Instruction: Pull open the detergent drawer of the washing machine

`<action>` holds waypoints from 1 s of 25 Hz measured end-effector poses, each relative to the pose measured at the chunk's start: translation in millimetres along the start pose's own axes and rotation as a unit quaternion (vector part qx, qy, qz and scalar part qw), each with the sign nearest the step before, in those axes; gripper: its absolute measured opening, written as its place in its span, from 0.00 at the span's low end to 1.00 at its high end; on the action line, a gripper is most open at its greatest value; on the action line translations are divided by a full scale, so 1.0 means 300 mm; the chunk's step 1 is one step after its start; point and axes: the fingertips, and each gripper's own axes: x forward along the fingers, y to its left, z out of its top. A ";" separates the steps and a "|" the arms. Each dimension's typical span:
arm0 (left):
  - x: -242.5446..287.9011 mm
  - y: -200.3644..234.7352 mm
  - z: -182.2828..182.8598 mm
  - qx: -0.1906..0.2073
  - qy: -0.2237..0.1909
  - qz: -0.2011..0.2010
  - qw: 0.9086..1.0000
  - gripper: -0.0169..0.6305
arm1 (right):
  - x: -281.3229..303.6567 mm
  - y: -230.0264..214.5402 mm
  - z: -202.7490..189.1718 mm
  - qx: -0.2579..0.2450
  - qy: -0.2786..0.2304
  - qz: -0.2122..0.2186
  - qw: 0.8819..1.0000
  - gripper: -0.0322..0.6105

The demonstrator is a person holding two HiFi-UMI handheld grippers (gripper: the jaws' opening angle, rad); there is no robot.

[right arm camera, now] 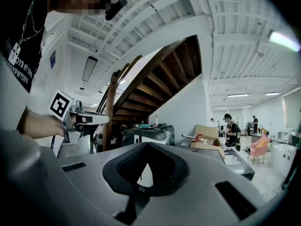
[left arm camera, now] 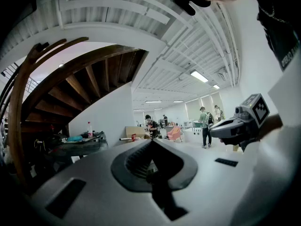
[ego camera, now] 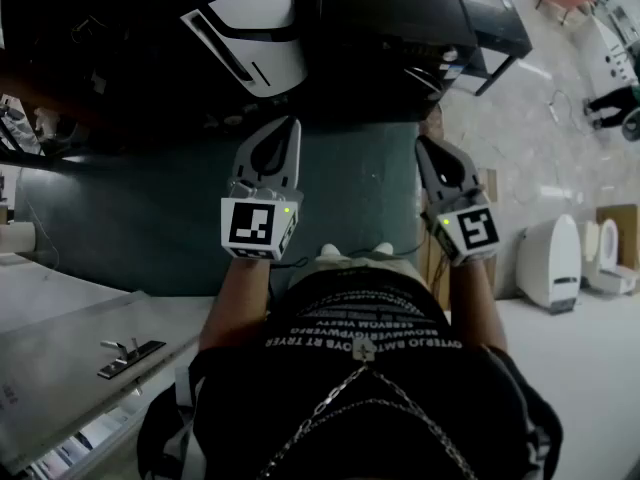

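Note:
In the head view a white machine with a dark panel strip (ego camera: 252,30) stands ahead at the top; I cannot make out a drawer on it. Both grippers are held out level in front of the person's body, well short of that machine and touching nothing. My left gripper (ego camera: 291,124) has its jaws together and empty; its own view (left arm camera: 151,145) shows them closed, with only the open hall beyond. My right gripper (ego camera: 422,144) also looks shut and empty, and its own view (right arm camera: 147,146) faces a wooden staircase. Each gripper appears in the other's view: the right gripper (left arm camera: 241,122) and the left gripper (right arm camera: 77,118).
A dark teal floor area (ego camera: 150,218) lies under the grippers. A grey metal sheet (ego camera: 60,358) lies at the lower left, and white toilets (ego camera: 550,263) stand at the right. A curved wooden staircase (right arm camera: 155,74), a cluttered dark table (right arm camera: 146,133), a cardboard box (right arm camera: 207,135) and several people (left arm camera: 205,126) are further off.

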 end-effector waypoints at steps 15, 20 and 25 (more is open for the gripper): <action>-0.076 0.218 -0.077 -0.013 -0.010 -0.008 1.000 0.03 | 0.172 0.118 0.003 -0.019 0.013 -0.049 0.999 0.05; -0.083 0.261 -0.129 -0.023 0.000 -0.009 1.000 0.03 | 0.192 0.154 -0.004 -0.018 0.025 -0.050 0.998 0.05; -0.045 0.276 -0.181 -0.034 0.016 -0.009 0.999 0.03 | 0.207 0.127 -0.008 -0.002 0.023 -0.048 0.999 0.05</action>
